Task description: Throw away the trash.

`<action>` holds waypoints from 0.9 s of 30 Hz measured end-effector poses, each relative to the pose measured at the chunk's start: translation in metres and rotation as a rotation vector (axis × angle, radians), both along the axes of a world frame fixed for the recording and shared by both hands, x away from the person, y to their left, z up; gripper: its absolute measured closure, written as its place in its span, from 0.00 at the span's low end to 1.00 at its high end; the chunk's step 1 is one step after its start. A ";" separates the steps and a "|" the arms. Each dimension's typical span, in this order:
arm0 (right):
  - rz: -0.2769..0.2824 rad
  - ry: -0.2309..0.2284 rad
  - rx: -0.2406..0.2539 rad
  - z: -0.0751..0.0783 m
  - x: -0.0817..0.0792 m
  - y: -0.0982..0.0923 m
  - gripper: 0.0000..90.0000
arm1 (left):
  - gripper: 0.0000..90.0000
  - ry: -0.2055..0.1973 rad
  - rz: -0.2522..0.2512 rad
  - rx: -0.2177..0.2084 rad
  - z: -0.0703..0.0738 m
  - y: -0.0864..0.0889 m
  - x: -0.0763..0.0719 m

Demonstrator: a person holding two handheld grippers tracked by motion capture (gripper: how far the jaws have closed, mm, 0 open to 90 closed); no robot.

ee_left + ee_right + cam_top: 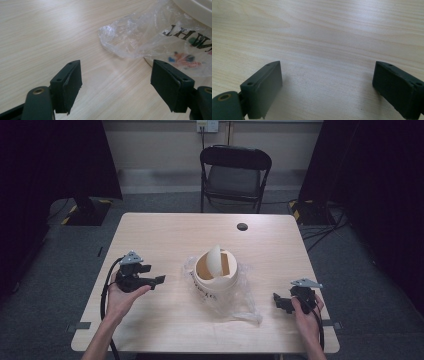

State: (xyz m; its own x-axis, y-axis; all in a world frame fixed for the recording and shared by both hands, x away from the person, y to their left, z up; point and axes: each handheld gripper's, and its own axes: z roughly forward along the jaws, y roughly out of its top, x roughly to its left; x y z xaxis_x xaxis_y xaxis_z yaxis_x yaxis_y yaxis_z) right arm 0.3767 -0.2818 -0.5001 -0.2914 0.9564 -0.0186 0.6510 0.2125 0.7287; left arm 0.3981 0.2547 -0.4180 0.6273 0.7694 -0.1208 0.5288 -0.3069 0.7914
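Fingers of the left gripper (161, 279) stand released, spread wide with nothing but bare wood between them in the left gripper view (116, 85); they point toward the crumpled edge of the clear plastic bag (130, 40). Fingers of the right gripper (276, 301) are likewise released and hold nothing, resting near the right part of the front edge of the surface (165, 227) (327, 85).

The bag (240, 292) lies near the centre of the surface, spread under and around a small cream bin (216, 279) with a swing lid (216, 260) tipped up. Whether the bag wraps the bin wall or only lies against it cannot be told.

Handling, as judged:
- Bag: thin film, very light, soft, slippery and easily torn. It will collapse under the pads, so take a bunched fold, not a single flat layer. The crumpled corner on the side nearest the left gripper is the most accessible hold.
- Bin: light, stiff plastic; likely to slide or tip if the film is pulled sideways. The hinged lid moves freely and offers no firm hold.

Surroundings: a dark round cap (242, 226) sits near the far edge, well apart from the work. A folding chair (235, 175) stands beyond the far edge. Nothing lies between either gripper and the bag.
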 end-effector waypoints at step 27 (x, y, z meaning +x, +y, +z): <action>0.001 0.001 0.000 0.000 0.000 0.000 0.09 | 0.20 0.127 0.146 0.090 -0.057 0.064 -0.029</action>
State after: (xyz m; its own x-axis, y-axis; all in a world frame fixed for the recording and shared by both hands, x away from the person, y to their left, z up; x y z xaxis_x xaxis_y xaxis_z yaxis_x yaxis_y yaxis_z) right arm 0.3767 -0.2818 -0.5000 -0.2919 0.9563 -0.0181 0.6517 0.2127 0.7281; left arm 0.3693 0.3191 -0.4754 0.4926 0.8621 -0.1184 0.6662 -0.2861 0.6887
